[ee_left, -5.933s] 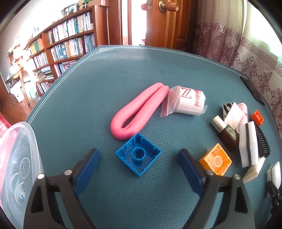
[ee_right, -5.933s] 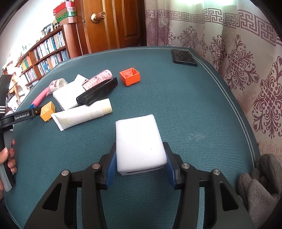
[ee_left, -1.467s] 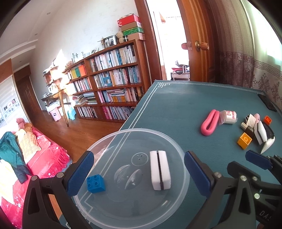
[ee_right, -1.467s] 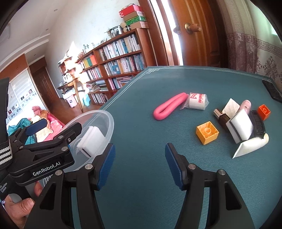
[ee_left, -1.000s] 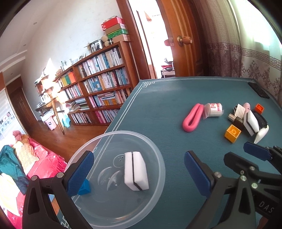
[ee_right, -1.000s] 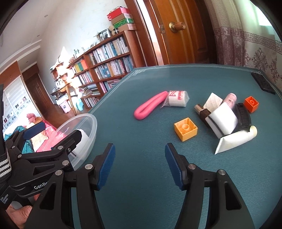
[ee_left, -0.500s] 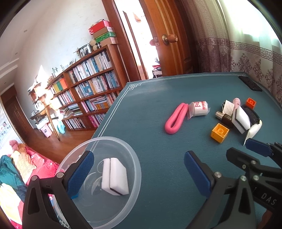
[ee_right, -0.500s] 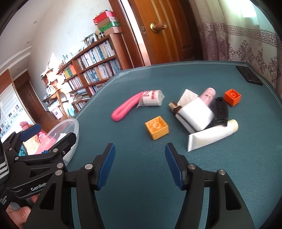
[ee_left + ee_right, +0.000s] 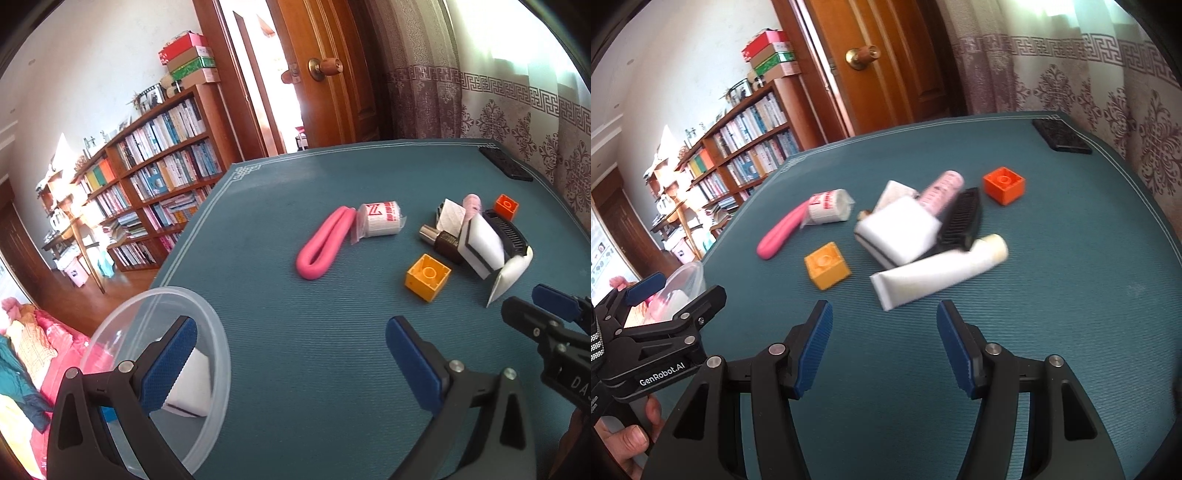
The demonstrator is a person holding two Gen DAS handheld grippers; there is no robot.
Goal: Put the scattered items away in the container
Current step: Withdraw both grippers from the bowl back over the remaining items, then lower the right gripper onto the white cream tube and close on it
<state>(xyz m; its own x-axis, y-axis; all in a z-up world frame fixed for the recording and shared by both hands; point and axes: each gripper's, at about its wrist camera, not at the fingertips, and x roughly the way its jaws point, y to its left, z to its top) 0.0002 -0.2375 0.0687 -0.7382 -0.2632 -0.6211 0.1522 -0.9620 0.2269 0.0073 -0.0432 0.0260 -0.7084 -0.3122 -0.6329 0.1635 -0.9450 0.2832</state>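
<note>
While both grippers hover above the teal-covered table [image 9: 332,369], neither carries anything. The left gripper [image 9: 288,354] has its blue-padded fingers spread wide, with bare table surface between them; its left finger overlaps the rim of the clear plastic container [image 9: 218,354], which sits at the table's near left edge. Inside the container lies a white sponge [image 9: 192,384] with a dark band; other contents cannot be made out clearly. The right gripper [image 9: 884,347] is likewise parted, nothing between its pads, positioned over open table just short of the item cluster. A hand [image 9: 624,439] grips the left tool's handle at the lower left of the right wrist view.

Remaining scattered items occupy the middle and far right of the table:
- a yellow block [image 9: 827,265], standing alone, nearest the grippers;
- a white tube [image 9: 938,271], lying flat, its capped end touching a black comb [image 9: 962,221];
- a second white sponge [image 9: 897,230], resting tilted against the pile;
- a pink bottle [image 9: 942,190], lying behind that sponge;
- a dark small bottle [image 9: 441,240] with a silver cap, partly under the sponge;
- an orange block [image 9: 1004,184], apart, toward the far right;
- a pink folded tube [image 9: 323,243], with a wrapped white roll [image 9: 380,218] touching its far end.

A black flat object [image 9: 1062,140] lies at the far right corner.
</note>
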